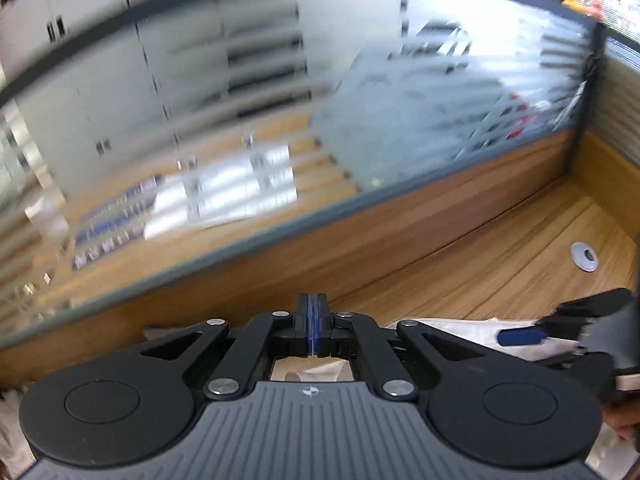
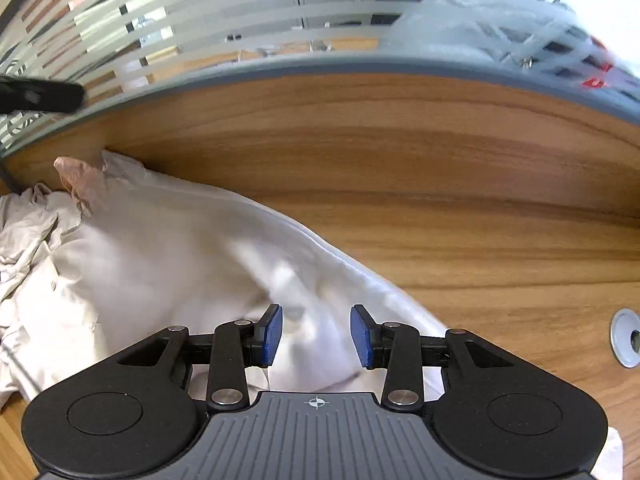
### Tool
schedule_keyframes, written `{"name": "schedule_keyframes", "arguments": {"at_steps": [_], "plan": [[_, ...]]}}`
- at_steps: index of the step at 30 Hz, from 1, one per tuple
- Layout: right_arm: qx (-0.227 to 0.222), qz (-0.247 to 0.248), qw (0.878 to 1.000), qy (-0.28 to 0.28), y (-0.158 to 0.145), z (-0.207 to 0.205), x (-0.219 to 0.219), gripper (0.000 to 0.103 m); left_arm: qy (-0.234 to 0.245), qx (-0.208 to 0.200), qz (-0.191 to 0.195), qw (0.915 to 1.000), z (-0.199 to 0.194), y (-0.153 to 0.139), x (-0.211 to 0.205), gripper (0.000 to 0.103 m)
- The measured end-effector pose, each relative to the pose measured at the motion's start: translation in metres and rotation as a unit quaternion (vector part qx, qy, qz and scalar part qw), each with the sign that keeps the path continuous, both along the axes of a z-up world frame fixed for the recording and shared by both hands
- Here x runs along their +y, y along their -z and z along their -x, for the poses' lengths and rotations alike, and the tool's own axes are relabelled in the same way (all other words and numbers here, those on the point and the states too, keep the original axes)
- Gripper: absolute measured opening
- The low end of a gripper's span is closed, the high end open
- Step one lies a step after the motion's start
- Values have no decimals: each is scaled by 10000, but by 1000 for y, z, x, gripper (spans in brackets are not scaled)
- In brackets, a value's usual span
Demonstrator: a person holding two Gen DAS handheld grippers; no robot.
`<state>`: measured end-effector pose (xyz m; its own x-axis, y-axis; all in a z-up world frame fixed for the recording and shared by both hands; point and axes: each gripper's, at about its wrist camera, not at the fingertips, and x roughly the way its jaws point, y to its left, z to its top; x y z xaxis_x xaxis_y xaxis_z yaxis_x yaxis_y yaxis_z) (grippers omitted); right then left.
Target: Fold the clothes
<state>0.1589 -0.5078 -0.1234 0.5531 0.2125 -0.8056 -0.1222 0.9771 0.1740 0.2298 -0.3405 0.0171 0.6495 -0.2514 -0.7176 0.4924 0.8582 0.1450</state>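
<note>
Low in the right wrist view, the right gripper [image 2: 316, 334] hangs over a white garment [image 2: 168, 256] with its blue pads [image 2: 272, 334] parted and nothing pinched between them; cloth shows in the gap behind them, but the pads do not press on it. The garment spreads from the lower left of that frame toward the centre, rumpled at the left edge, lying on a wooden desk [image 2: 460, 240]. A grommet [image 2: 626, 338] sits in the desk at the right edge. Along the top runs a striped glass partition [image 2: 280, 12] above a wooden panel. In the left wrist view, the left gripper [image 1: 313, 326] is clenched, its pads pressed flat together; whether any cloth is caught between them cannot be told. White fabric shows beneath its frame and at the lower right, where the other gripper enters the picture. This view is blurred, most of all across the partition.
</note>
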Motion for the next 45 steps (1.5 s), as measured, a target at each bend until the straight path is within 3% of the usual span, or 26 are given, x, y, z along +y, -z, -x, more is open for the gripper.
{"name": "schedule_keyframes", "arguments": {"at_steps": [7,13,15,16,17,23,32,36,37,38,39,45], "plan": [[206,-242,9991,-269,-4,19,4,40,194,507,203,9983,8,22,12,7],[370,134,9983,-436,18,15,30,40,404,888,179,9951,37,46,16,25],[434,235,9978,-450,25,11,33,31,477,962,130,9941,48,53,17,38],[467,280,9975,-458,28,9,34,11,496,984,101,9939,51,56,13,41],[501,326,9971,-466,32,6,35,3,523,999,68,9936,56,59,14,44],[222,-87,9976,-648,-5,23,26,3,668,959,-64,9931,86,68,10,49],[-51,-946,9918,-859,-82,84,15,3,644,903,328,9933,133,49,8,49],[-94,-1194,9884,-938,-107,112,15,3,581,718,281,9953,157,45,8,48],[-129,-1249,9874,-965,-113,118,15,3,547,679,272,9958,163,45,8,44],[-174,-1289,9864,-1000,-120,124,15,3,526,654,295,9960,170,45,9,31],[-217,-1308,9857,-1039,-126,129,15,2,519,651,337,9960,176,44,11,9],[-630,-1427,9814,-1115,-169,149,6,2,696,1078,770,9887,206,10,32,4]]}}
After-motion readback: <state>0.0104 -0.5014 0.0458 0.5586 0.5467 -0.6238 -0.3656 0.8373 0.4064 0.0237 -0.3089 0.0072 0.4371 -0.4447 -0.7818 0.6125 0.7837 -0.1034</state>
